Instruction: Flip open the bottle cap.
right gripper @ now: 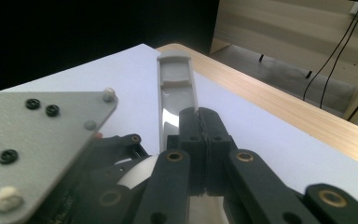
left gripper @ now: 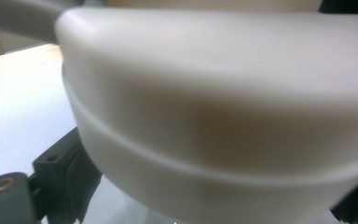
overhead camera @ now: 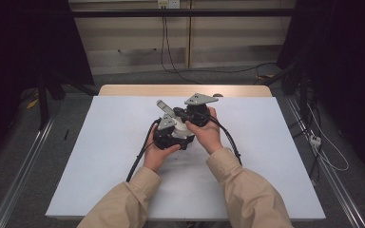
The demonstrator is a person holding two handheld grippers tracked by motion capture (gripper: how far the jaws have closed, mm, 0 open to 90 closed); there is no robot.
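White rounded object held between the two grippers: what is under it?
Under the white object, the left gripper view shows the white table cover and a black jaw at lower left. Whether it rests on the cover is hidden by the hands.

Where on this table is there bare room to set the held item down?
The white table sheet lies bare left of the left gripper and right of the right gripper, out to both edges. It is crowded only mid-table, around the white round object.

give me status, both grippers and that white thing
Right gripper shut on grey handle. Left gripper against white container, grip unclear. White table otherwise bare.
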